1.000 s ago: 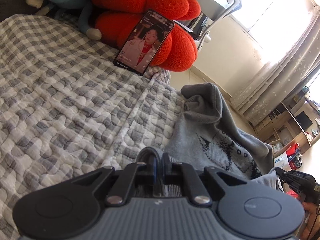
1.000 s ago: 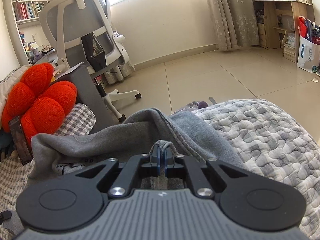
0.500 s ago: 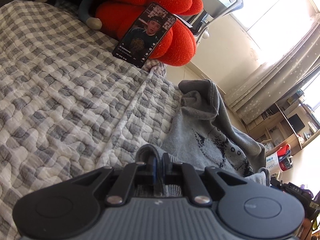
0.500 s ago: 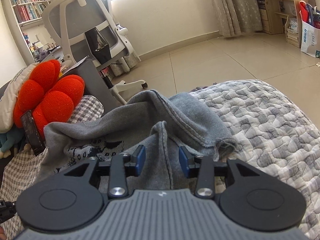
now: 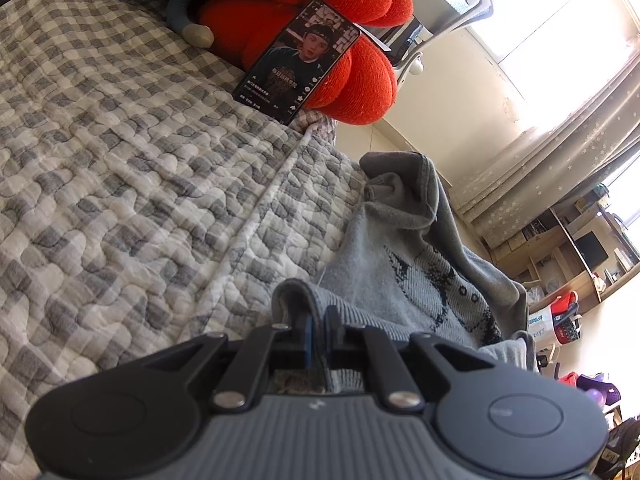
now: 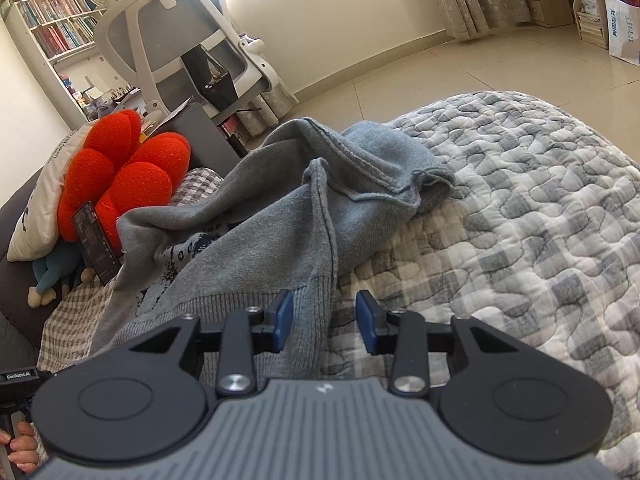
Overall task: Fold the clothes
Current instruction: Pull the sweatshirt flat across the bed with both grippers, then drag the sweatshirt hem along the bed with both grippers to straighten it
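Observation:
A grey sweatshirt [image 6: 280,216] with a dark printed pattern lies bunched on the quilted checked bedspread [image 6: 520,208]. It also shows in the left wrist view [image 5: 404,272]. My left gripper [image 5: 318,336] is shut on the sweatshirt's ribbed hem, which folds over the left finger. My right gripper [image 6: 325,322] is open, its blue pads apart on either side of the ribbed hem edge, which lies between them on the bed.
A red flower cushion [image 5: 320,24] with a phone [image 5: 298,62] propped against it sits at the bed's head. A white office chair [image 6: 180,40] and a bookshelf [image 6: 52,28] stand beyond the bed. A tiled floor [image 6: 460,64] lies past the bed edge.
My right gripper has opened and let go of the sweatshirt hem, which now lies flatter on the bed. My left gripper stays shut on its hem and has lowered toward the bed.

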`<act>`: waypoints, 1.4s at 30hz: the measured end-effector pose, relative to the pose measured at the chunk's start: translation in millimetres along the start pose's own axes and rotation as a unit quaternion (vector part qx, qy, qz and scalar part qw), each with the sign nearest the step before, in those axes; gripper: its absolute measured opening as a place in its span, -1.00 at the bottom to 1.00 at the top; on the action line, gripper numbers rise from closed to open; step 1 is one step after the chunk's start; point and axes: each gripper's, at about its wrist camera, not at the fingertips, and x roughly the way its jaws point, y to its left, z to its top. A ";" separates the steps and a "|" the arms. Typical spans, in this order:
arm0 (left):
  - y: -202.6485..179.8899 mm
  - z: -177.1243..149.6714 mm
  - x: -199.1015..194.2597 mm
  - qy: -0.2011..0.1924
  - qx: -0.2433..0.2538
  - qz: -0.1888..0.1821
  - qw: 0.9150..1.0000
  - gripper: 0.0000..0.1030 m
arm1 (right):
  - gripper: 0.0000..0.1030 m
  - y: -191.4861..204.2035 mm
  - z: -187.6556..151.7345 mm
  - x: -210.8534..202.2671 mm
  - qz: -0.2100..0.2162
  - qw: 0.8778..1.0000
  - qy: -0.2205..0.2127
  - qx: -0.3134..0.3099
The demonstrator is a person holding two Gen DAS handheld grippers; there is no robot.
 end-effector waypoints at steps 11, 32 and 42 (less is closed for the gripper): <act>-3.3 -8.3 -15.3 0.015 0.016 -0.004 1.000 -0.89 | -0.84 6.1 -9.2 -19.7 -0.001 1.000 0.003 -0.020; -2.9 -47.5 -102.1 0.147 0.056 -0.085 0.984 -0.92 | -0.85 10.4 -31.2 -151.3 0.013 0.997 0.078 -0.023; 12.0 -53.3 -89.8 0.150 0.044 -0.071 0.985 -0.86 | -0.74 -7.4 -42.6 -150.6 0.011 0.996 0.085 0.013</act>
